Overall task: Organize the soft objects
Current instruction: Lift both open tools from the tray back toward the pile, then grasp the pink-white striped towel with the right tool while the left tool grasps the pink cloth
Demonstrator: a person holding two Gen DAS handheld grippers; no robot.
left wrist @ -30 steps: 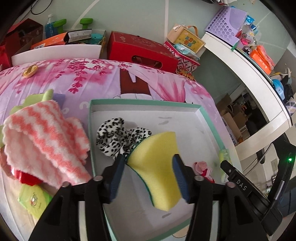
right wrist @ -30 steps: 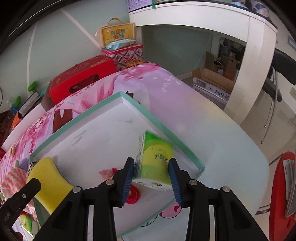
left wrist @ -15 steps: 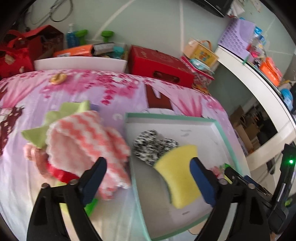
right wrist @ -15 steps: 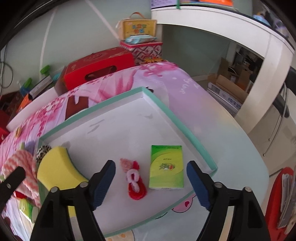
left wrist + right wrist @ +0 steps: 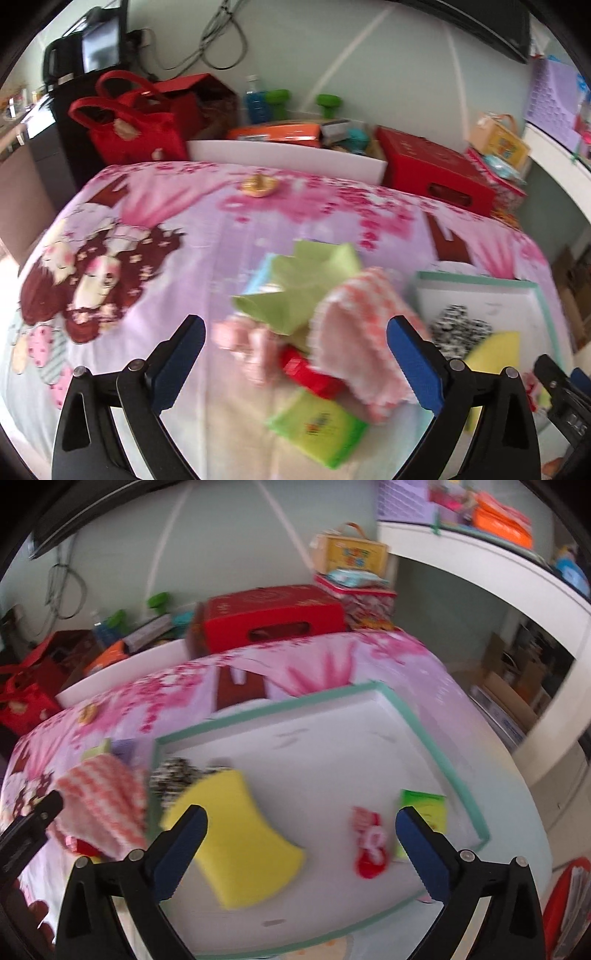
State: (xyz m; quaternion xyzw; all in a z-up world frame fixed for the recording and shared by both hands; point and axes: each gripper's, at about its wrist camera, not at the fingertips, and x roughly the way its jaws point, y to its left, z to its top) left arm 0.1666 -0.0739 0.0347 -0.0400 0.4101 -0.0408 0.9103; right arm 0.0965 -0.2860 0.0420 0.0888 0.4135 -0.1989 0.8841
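Each claw (image 5: 295, 363) (image 5: 301, 843) had black plastic arms, silver pivot screws (image 5: 133, 365) and blue ribbed pads (image 5: 421, 853).

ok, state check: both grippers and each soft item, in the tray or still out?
left gripper: jaws open, just opened, empty
right gripper: jaws open, just opened, empty
yellow sponge: in tray
leopard scrunchie: in tray
green tissue pack: in tray
striped pink cloth: outside tray
green cloth: outside tray

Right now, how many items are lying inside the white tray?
4: the spotted scrunchie at its far left corner, the yellow sponge beside it, the red-pink hair tie and the green packet near the right rim. The sponge may hide more.
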